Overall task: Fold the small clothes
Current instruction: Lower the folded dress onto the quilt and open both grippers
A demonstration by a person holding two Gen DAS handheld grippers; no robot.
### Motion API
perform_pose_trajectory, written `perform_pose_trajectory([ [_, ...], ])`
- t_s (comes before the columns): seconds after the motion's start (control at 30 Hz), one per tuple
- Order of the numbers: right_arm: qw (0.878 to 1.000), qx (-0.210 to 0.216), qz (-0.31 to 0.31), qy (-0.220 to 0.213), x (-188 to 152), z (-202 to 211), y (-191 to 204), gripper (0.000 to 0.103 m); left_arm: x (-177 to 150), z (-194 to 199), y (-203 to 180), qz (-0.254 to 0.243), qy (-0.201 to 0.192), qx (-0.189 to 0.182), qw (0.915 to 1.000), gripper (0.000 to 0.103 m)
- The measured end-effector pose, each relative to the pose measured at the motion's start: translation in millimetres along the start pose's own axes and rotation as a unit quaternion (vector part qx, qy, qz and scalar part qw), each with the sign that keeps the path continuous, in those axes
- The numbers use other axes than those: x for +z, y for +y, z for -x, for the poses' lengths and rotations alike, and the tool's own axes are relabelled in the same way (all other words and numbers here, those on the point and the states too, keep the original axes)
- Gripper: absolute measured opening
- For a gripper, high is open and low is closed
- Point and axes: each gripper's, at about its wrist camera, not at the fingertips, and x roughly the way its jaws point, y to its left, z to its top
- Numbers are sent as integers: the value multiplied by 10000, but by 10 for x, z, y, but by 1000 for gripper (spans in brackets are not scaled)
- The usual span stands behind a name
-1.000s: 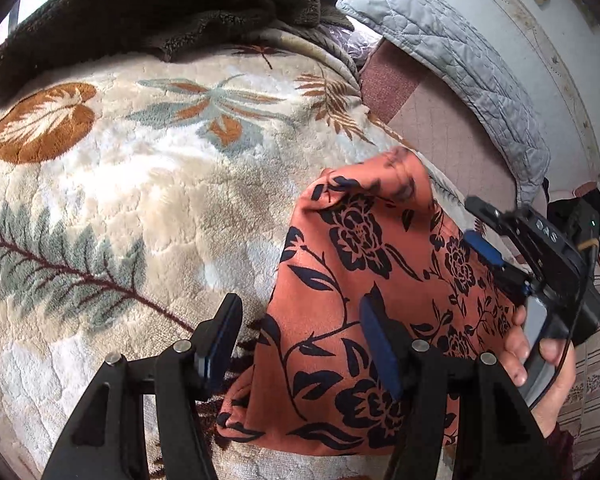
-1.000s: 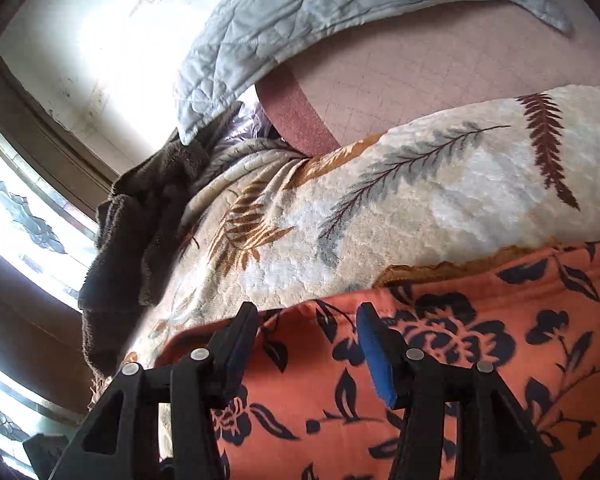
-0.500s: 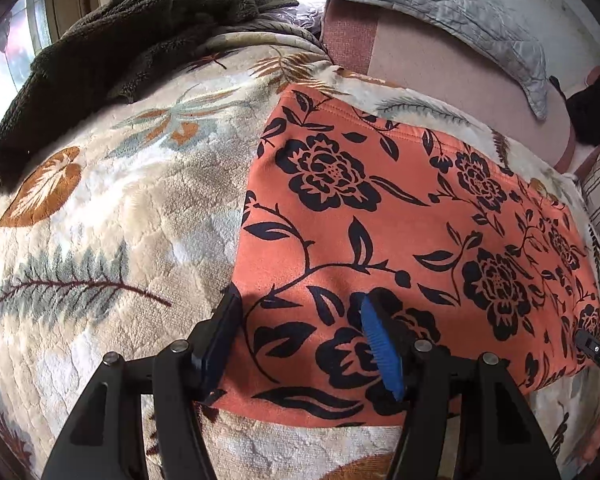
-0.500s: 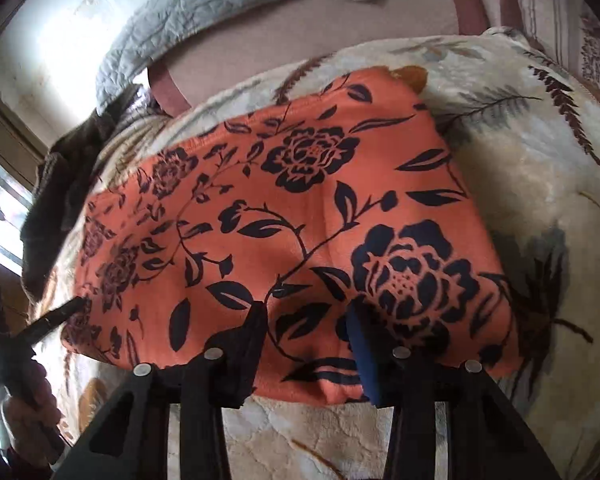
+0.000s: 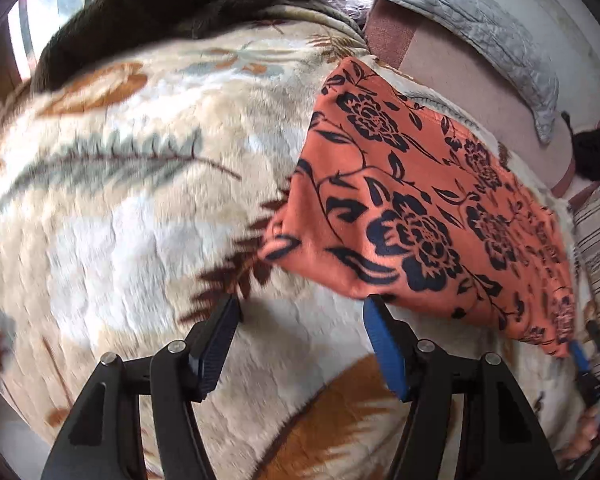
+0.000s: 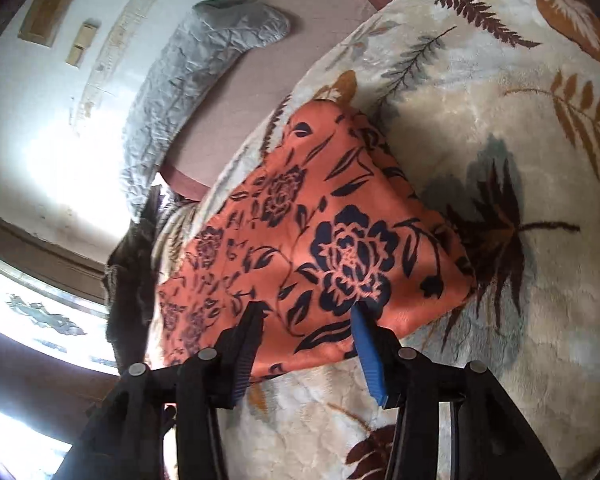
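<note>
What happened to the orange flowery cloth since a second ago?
The orange floral cloth went from held up to spread flat on the leaf-patterned blanket. The left gripper let it go and slid off to its side, jaws opening. The right gripper, also opening, straddles its near edge. The blanket stayed put.

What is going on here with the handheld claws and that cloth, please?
A person is folding an orange garment with a black flower print on a cream fleece blanket with a leaf pattern. The left claw has no cloth between its opening jaws, beside the garment's near edge. The right claw is opening over the garment's near edge.
</note>
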Motion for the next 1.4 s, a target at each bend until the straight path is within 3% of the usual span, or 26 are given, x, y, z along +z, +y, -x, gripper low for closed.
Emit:
perform_pose_trajectory([
  [0.03, 9995, 198, -256, 65, -48, 50, -43, 61, -53, 11, 64, 255, 120, -375, 9989, 66],
  [0.1, 9960, 535, -697, 160, -166, 76, -142, 67, -102, 50, 93, 517, 111, -704, 9961, 68],
  [0.17, 9933, 507, -967, 380, -205, -3, -222, 67, -73, 22, 124, 722, 142, -1028, 9920, 78],
  [0.33, 9772, 589, -1965, 542, -197, -261, -563, 69, 74, -157, 189, 1753, -34, -1784, 9682, 88],
  [0.4, 9719, 754, -2197, 373, -135, -329, -622, 69, 190, -278, 183, 2058, -159, -2024, 9573, 88],
  [0.53, 9684, 926, -2310, -151, 46, -421, -672, 69, 278, -350, 152, 2383, -584, -2239, 9432, 85],
  [0.57, 9654, 1024, -2374, -326, 91, -422, -706, 69, 286, -350, 145, 2417, -659, -2272, 9411, 73],
  [0.6, 9638, 1108, -2377, -476, 134, -435, -716, 69, 294, -356, 127, 2427, -708, -2233, 9414, 64],
  [0.67, 9664, 1096, -2238, -630, 236, -492, -676, 68, 316, -372, 90, 2371, -857, -2068, 9454, 27],
  [0.73, 9717, 977, -2032, -706, 324, -541, -604, 53, 337, -361, 37, 2198, -998, -1982, 9500, 21],
  [0.77, 9752, 889, -1916, -662, 368, -570, -593, 29, 345, -340, 13, 2076, -1075, -1953, 9525, 18],
  [0.87, 9819, 621, -1669, -644, 433, -563, -537, 22, 344, -220, -63, 1713, -1313, -1827, 9592, 13],
  [1.07, 9896, 612, -628, -1139, 341, -90, -152, 19, 212, 88, -8, 1541, -1554, -1799, 9591, 11],
  [1.23, 9925, 290, -510, -1073, 11, 316, -235, 19, -176, 296, 95, 1394, -1257, -1725, 9670, 11],
  [1.3, 9946, -156, -380, -956, -81, 374, -309, 19, -312, 276, 123, 1304, -1046, -1550, 9737, 11],
  [1.4, 9957, -689, -483, -400, -130, 304, -436, 23, -376, 202, 189, 1178, -656, -1289, 9825, 13],
])
